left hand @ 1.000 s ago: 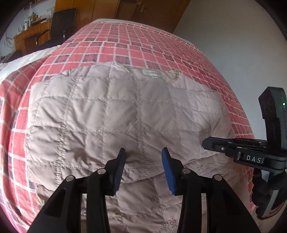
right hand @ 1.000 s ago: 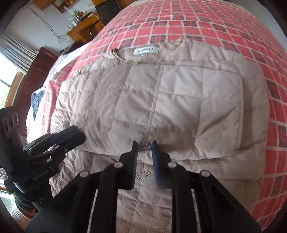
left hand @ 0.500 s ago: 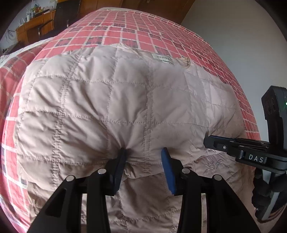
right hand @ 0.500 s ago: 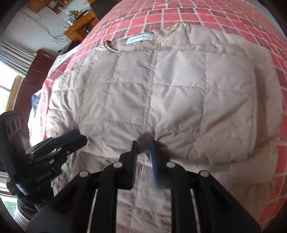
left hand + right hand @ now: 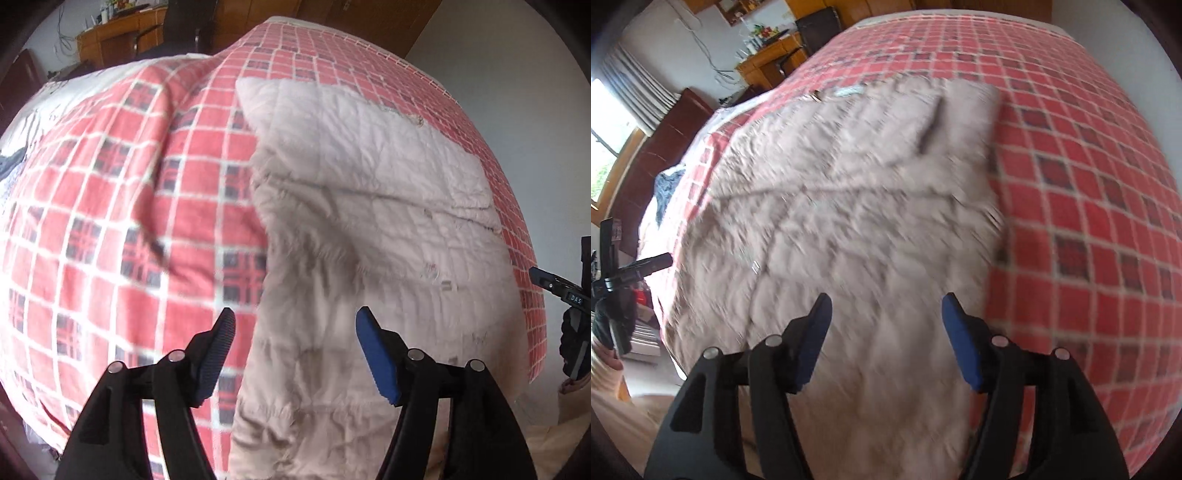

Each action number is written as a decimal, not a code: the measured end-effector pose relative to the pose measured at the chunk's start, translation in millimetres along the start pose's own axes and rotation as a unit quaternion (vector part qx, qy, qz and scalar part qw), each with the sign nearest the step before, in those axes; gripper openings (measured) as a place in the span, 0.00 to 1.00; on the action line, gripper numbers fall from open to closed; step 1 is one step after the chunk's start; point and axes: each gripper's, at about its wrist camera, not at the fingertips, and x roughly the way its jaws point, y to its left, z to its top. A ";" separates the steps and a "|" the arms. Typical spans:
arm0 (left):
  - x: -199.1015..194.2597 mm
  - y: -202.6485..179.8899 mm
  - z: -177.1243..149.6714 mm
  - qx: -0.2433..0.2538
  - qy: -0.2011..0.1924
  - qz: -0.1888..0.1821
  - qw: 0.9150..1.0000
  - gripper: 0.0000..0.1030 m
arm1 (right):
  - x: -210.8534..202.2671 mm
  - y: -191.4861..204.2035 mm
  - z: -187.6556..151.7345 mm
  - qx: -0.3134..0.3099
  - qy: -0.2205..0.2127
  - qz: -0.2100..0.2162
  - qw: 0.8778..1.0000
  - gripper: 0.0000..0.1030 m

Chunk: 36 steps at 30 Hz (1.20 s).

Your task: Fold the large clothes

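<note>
1. The left gripper [image 5: 295, 325] hung above the bed with its jaws spread wide and nothing between them.
2. Under it lay the left edge of a beige quilted jacket [image 5: 369, 206], with the red checked bedspread [image 5: 110, 221] showing beside that edge.
3. The right gripper [image 5: 886, 314] also had its jaws spread wide and held nothing; it hovered over the near part of the jacket [image 5: 849, 221].
4. The jacket lay on the bedspread [image 5: 1089, 184], folded into a long block with one layer lying across another. Its neck label [image 5: 849, 90] was at the far end.
5. The near end of the jacket reached the edge of the bed closest to the cameras.
6. Both views were blurred, so the stitching could not be made out clearly.
7. Each gripper showed at the edge of the other's view, well apart: the right one [image 5: 554, 286] at the far right, the left one [image 5: 646, 264] at the far left.
8. A wooden desk [image 5: 768, 62] and a dark chair [image 5: 816, 26] stood beyond the bed.
</note>
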 end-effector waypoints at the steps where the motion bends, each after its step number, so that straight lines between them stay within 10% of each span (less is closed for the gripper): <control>1: -1.3 4.9 -9.8 -0.002 0.008 0.002 1.000 0.66 | -4.4 -6.0 -15.1 0.003 0.006 -0.011 1.000 0.61; 10: 14.3 25.2 -61.1 -0.037 0.055 -0.036 0.997 0.66 | -7.2 -41.3 -104.0 0.075 0.070 0.012 0.995 0.65; 22: 18.9 21.0 -76.2 -0.037 0.085 -0.031 0.995 0.63 | 8.5 -53.4 -140.1 0.092 0.105 0.032 0.990 0.64; 30: 17.3 16.0 -79.5 -0.038 0.105 -0.044 0.993 0.20 | 10.3 -28.9 -143.9 0.050 0.138 0.082 0.986 0.13; 36: -4.4 11.8 -72.5 -0.061 0.082 -0.110 0.989 0.08 | -4.1 -25.6 -130.9 0.065 0.118 0.132 0.982 0.07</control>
